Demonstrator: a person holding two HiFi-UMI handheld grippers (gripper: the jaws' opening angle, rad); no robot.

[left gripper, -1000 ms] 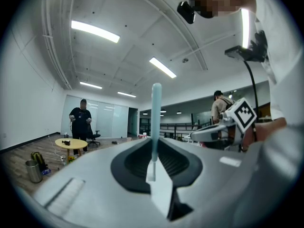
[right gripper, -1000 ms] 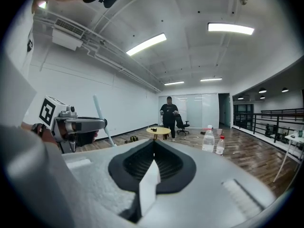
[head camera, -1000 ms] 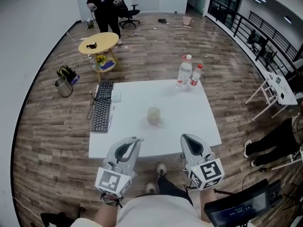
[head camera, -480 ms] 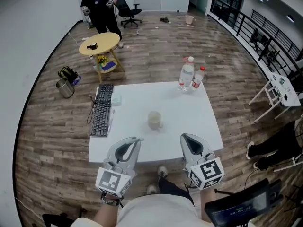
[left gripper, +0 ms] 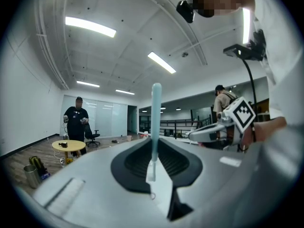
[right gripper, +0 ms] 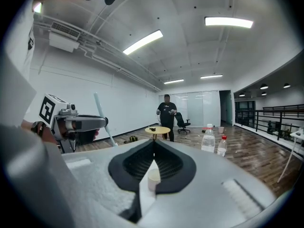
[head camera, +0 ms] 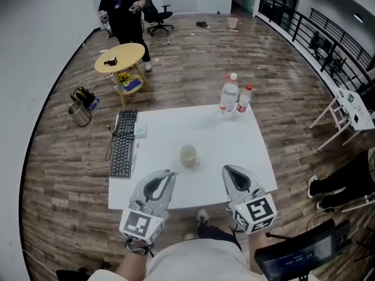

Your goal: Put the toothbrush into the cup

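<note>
The left gripper (head camera: 170,172) pinches a pale blue toothbrush (left gripper: 155,122) upright. The right gripper (head camera: 225,170) has its jaws together, empty. The cup (head camera: 188,155) stands on the table (head camera: 234,139). The labels on the bottles (head camera: 228,95) are too small to read.

We can't read any text for certain. The dark screen (head camera: 299,252) at the head view's lower right carries a pale line, possibly digits, too small to read. The labels on the two bottles (head camera: 228,95) and the keys of the keyboard (head camera: 122,146) are blurs. The cubes on the left gripper (head camera: 167,174) and right gripper (head camera: 229,171) show only black-and-white square marker patterns.
</note>
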